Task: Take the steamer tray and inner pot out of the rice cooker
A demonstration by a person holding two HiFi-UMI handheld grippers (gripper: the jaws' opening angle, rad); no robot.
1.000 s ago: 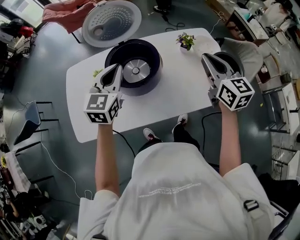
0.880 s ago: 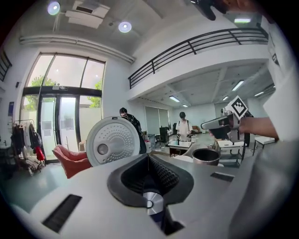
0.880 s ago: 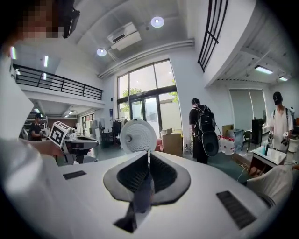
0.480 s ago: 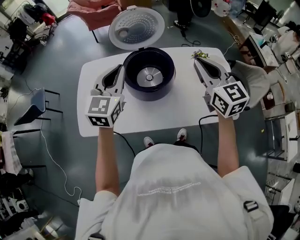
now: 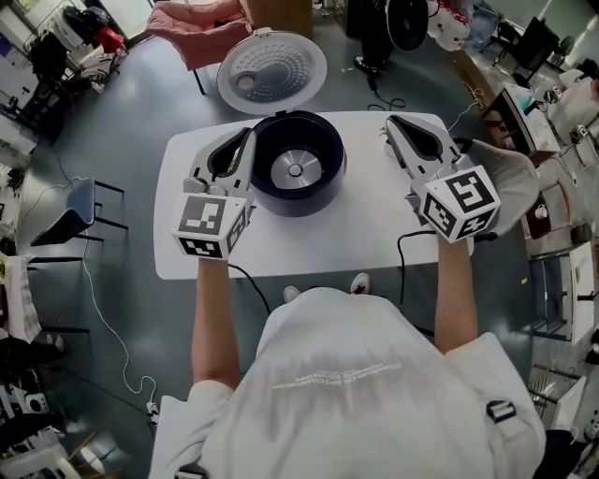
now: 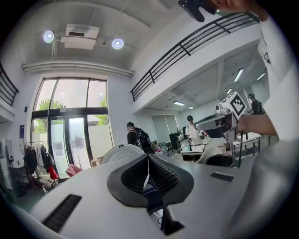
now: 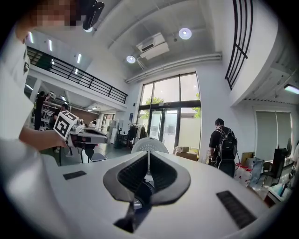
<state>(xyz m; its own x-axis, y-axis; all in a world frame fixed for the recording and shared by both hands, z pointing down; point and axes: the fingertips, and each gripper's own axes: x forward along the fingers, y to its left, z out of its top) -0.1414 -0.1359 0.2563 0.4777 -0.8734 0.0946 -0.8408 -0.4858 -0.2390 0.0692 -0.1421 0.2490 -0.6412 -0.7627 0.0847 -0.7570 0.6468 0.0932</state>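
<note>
The dark rice cooker stands open on the white table, its round lid tipped back. Only the bare silver heating plate shows inside it. My left gripper is held level just left of the cooker, shut and holding nothing. My right gripper hovers over the table's right end, also shut and holding nothing. In the left gripper view the shut jaws point across the room, and a dark pot shows low at the right, under the right gripper. The right gripper view shows the shut jaws and the lid beyond.
A grey padded seat stands right of the table. A chair is at the left and a pink cloth lies behind the lid. Cables trail on the floor. A person with a backpack stands by the glass doors.
Both grippers have risen. The right one has swung left from over the grey seat to over the table's right end. The left one stays beside the cooker.
</note>
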